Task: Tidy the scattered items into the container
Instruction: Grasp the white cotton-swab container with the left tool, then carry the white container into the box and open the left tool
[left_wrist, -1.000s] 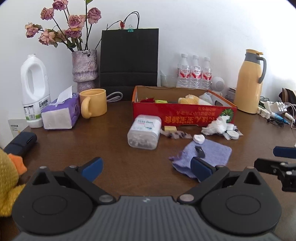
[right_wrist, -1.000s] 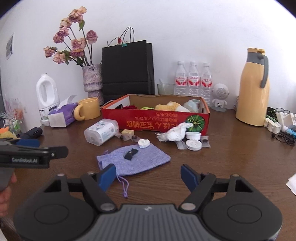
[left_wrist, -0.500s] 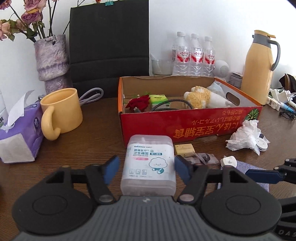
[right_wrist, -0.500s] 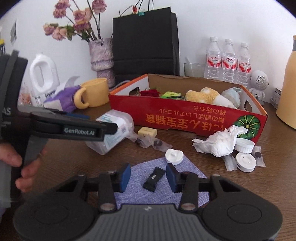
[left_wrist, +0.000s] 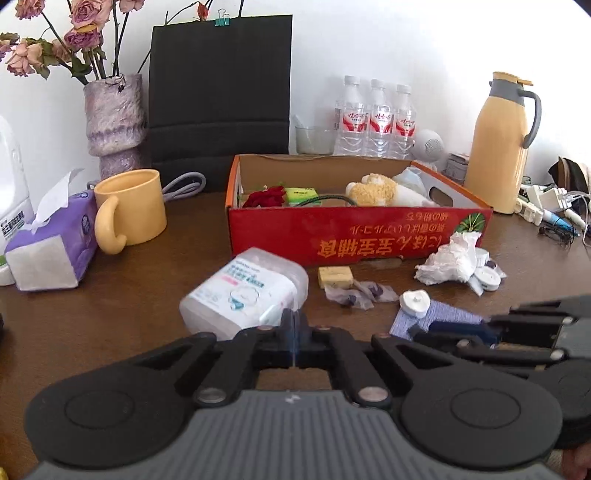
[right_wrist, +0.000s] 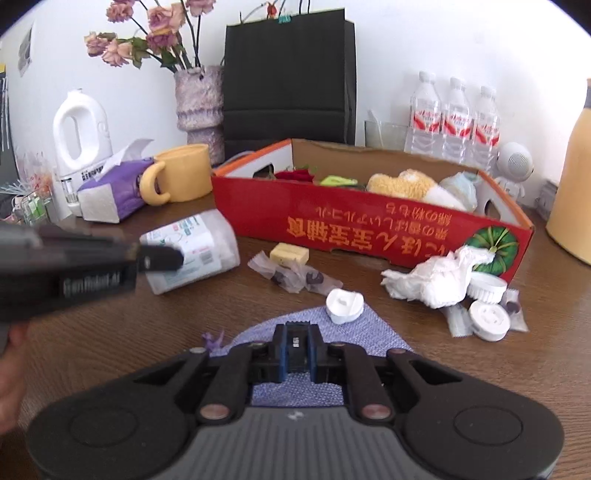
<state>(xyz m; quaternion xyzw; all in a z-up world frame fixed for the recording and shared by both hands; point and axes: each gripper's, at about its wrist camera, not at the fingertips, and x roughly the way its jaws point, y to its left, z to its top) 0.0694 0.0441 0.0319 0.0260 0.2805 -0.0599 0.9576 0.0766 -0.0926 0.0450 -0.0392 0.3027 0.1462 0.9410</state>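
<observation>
The red cardboard box (left_wrist: 332, 236) holds a plush toy, a red flower and a green packet. A clear cotton-swab box (left_wrist: 243, 291) lies skewed on the table just beyond my left gripper (left_wrist: 293, 326). That gripper is shut, pad against pad, with nothing between the pads. In the right wrist view, the left gripper (right_wrist: 162, 257) overlaps the swab box (right_wrist: 199, 240). My right gripper (right_wrist: 295, 328) is over the purple cloth pouch (right_wrist: 369, 332). Its jaws are closing and the pads press on a small black piece (right_wrist: 294, 341).
In front of the red box lie a yellow block (left_wrist: 334, 277), clear wrappers (left_wrist: 354, 295), a white cap (left_wrist: 415, 302), crumpled tissue (left_wrist: 447, 262) and more caps. A yellow mug (left_wrist: 129, 206) and tissue pack (left_wrist: 48, 251) stand left, a yellow thermos (left_wrist: 498, 144) right.
Both grippers moved forward and closed. The left jaws, open around the swab box, have come together and the box now lies turned. The right jaws closed on the black piece.
</observation>
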